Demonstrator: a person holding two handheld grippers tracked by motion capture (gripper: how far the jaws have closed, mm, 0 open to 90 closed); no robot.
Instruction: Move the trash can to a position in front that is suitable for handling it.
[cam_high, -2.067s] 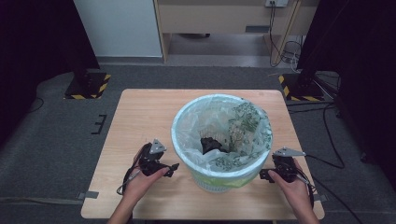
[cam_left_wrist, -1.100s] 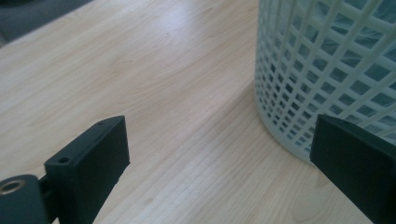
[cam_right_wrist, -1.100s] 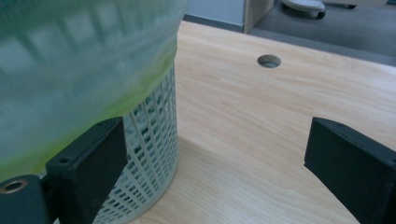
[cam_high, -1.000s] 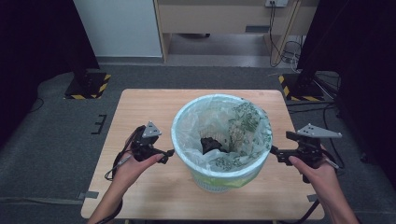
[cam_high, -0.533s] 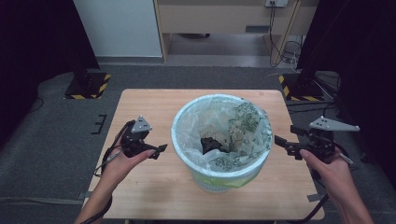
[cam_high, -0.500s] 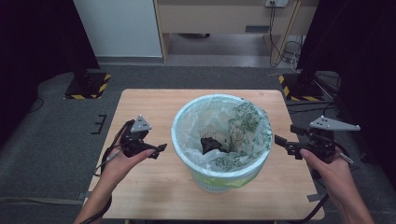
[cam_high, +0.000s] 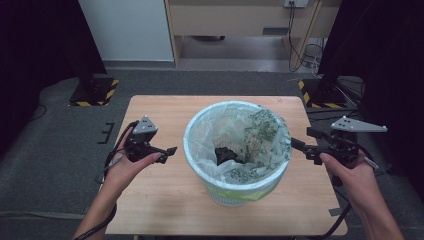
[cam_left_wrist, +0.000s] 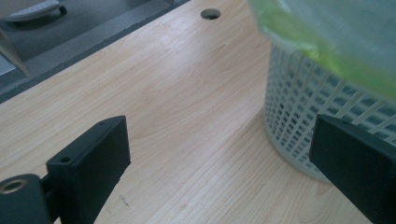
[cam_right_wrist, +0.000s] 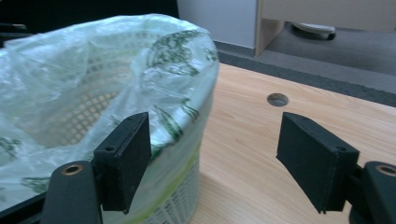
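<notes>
No readable text, labels, brands, numbers or signs anywhere

Lined basket (cam_high: 235, 150) blocks table (cam_high: 160, 200) centre, bare wood either side

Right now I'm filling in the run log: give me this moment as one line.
left claw: open, beside basket | right claw: open, beside liner bag rim | dark item: inside bag | table

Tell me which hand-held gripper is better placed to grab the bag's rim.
Right hand-held gripper, probably: its open jaws sit level with the bag's rim. The left hand-held gripper faces the basket wall lower down.
</notes>
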